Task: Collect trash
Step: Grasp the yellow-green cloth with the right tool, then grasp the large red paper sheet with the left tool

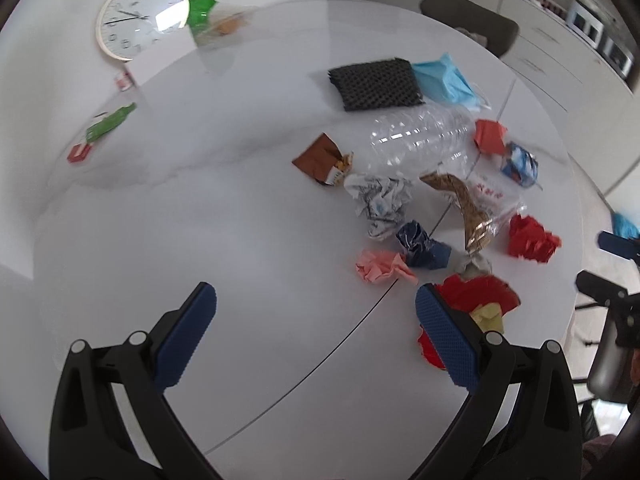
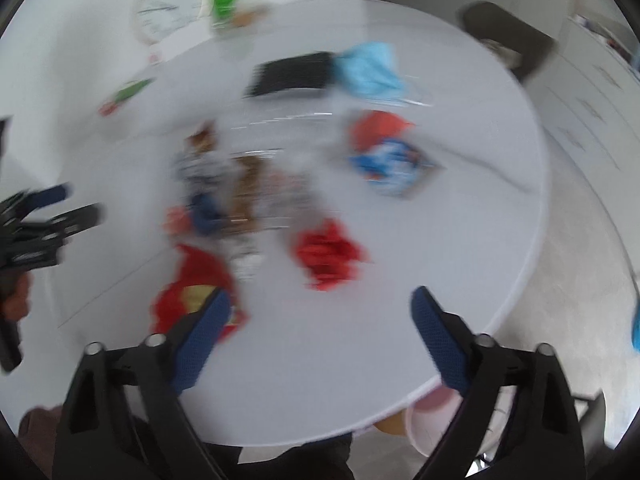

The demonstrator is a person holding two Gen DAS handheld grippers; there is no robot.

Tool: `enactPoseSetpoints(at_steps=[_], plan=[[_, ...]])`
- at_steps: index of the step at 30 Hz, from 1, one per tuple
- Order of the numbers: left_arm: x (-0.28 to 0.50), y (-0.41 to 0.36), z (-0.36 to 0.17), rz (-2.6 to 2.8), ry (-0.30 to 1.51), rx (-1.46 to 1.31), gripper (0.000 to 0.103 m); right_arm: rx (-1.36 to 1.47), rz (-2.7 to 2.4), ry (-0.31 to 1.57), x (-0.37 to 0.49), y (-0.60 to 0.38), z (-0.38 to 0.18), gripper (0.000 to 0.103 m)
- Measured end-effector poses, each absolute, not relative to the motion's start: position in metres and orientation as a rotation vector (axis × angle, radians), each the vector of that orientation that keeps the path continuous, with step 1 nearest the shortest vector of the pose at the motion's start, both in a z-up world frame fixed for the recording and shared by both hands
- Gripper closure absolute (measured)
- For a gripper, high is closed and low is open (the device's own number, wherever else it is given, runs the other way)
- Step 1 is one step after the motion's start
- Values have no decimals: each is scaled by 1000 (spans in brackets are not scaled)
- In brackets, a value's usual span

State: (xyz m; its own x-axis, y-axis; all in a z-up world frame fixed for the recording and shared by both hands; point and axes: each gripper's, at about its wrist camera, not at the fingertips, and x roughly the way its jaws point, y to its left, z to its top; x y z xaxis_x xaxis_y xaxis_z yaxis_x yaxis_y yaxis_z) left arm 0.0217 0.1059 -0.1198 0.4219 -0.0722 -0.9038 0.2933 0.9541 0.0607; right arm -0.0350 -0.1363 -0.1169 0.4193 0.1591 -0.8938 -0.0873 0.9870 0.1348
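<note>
Left gripper (image 1: 316, 300) jaws apart, empty — right pad just beside red-yellow wrapper (image 1: 476, 296). Right gripper (image 2: 320, 300) jaws apart, empty, over tabletop (image 2: 460, 240) near edge. Trash heap mid-tabletop: clear bottle (image 1: 420, 140), pink paper wad (image 1: 380, 266), red crumple (image 2: 326, 254) — blurred in right view.

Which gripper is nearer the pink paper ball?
Left. The left gripper sits just below the pink paper ball; the right gripper hangs farther off, past the pile.

Only the wall clock (image 1: 142, 18) shows numerals; the wrappers' print is unreadable.
</note>
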Motion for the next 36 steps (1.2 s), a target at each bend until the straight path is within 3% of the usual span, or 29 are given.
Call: enactPoseSetpoints(at_steps=[4,8,13,19,21,27,36], plan=[[27,105,-130,-300,1129,237,8,53,305,1110,-35,-93,-122,43],[30,107,-140,-355,1149,241,8,12,384,1159,-30,-64,-143,59],[32,113,-147,-409,1165,248,8,-61,428,1217,-27,-39,-169,69],[26,115,-147,-443,1166,250,8,-85,400,1248,-27,-33,-185,69],[23,115,-146,-447,1169,241,8,-84,402,1241,-28,-31,-185,75],[15,117,-148,-425,1176,223,8,-38,430,1249,-24,-36,-187,79],[-5,101,-137,-487,1163,183,8,74,417,1169,-32,-72,-133,79]])
